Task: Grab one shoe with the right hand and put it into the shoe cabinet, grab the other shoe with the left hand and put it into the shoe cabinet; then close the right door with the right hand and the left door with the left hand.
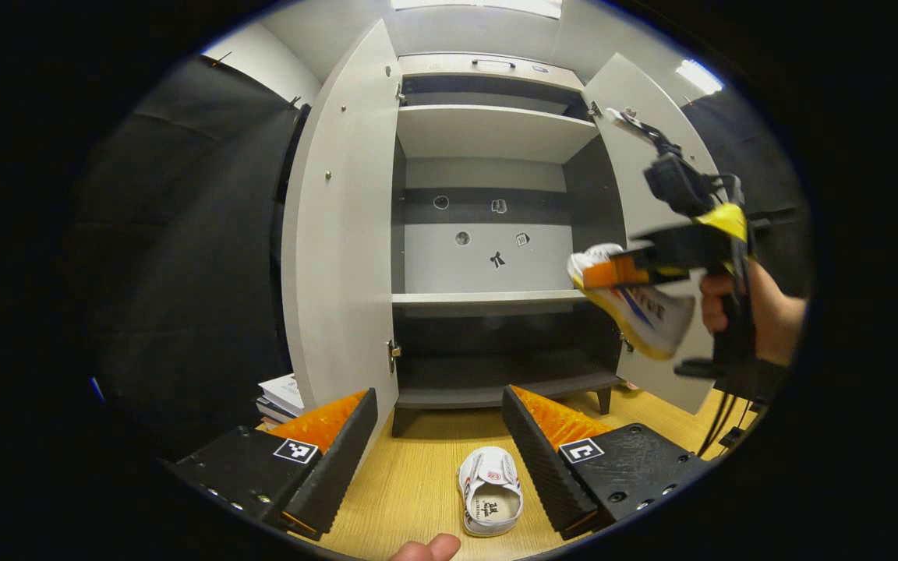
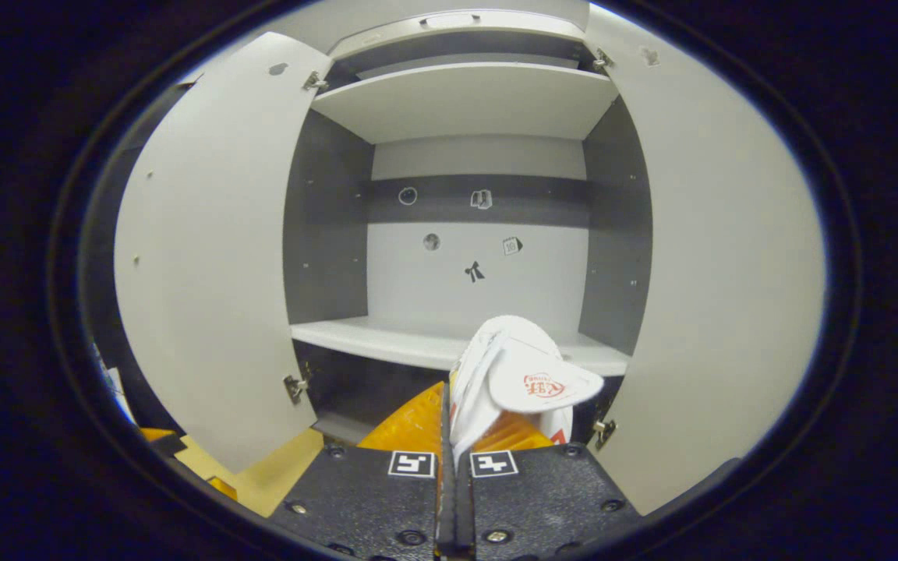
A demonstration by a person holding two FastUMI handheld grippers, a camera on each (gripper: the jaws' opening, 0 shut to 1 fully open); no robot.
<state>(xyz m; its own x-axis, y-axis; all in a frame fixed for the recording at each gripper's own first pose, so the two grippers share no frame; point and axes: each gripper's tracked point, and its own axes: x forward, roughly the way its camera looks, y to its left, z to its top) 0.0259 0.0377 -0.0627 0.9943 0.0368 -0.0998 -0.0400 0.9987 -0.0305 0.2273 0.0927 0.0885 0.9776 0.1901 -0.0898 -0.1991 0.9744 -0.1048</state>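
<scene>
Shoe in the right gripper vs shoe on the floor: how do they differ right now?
The held shoe is in the air, clamped by the right gripper in front of the open shoe cabinet; the floor shoe lies untouched between the open left gripper fingers. The held shoe is tilted, showing its side; the floor shoe shows its opening. Both are white.

- Left gripper: two blocky black finger carriers, each with a small square black-and-white marker on top and screws along the outer edge; the fingers have ribbed inner faces.
- Right gripper: two flat black carriers meeting at a thin seam, a square marker on each, screw heads near the lower edge.
- From the left gripper view, the right gripper has a black handle, a yellow part on top, a black camera block and black cables hanging below.
- Hand: no sleeve visible.
</scene>
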